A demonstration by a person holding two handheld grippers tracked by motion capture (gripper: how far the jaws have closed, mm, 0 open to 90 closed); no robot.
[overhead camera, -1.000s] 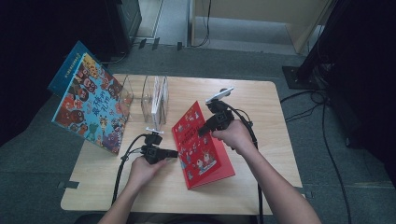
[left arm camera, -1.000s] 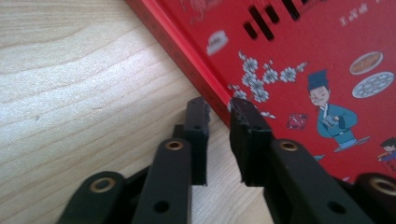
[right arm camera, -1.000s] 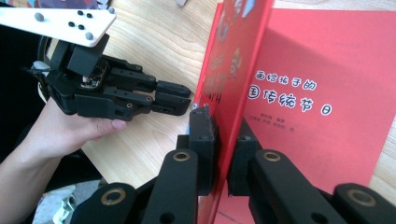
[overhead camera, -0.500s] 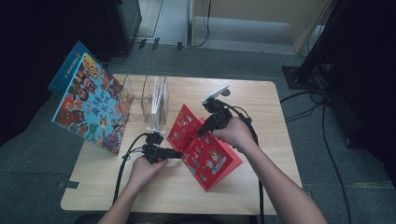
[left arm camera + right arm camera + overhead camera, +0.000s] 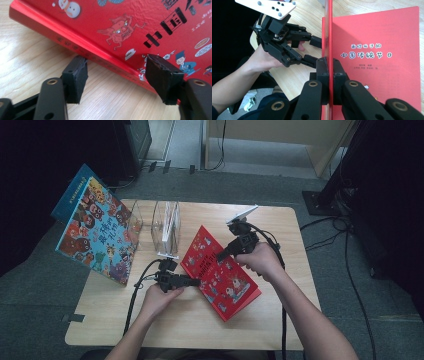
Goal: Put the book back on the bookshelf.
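High view: red book on table, cover lifted by right gripper. Left gripper view: left gripper jaws just opened, spread astride the spine, pads clear. Right gripper view: right gripper pinching the raised cover edge.

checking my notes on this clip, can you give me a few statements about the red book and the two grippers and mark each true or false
1. The right gripper is clamped on the cover of the red book. True.
2. The left gripper is shut tight on the book's spine. False: its jaws have just been opening and stand apart at the spine.
3. The red book lies shut and flat on the table. False: its cover is lifted open.
4. A clear holder stands on the table behind the red book. True.
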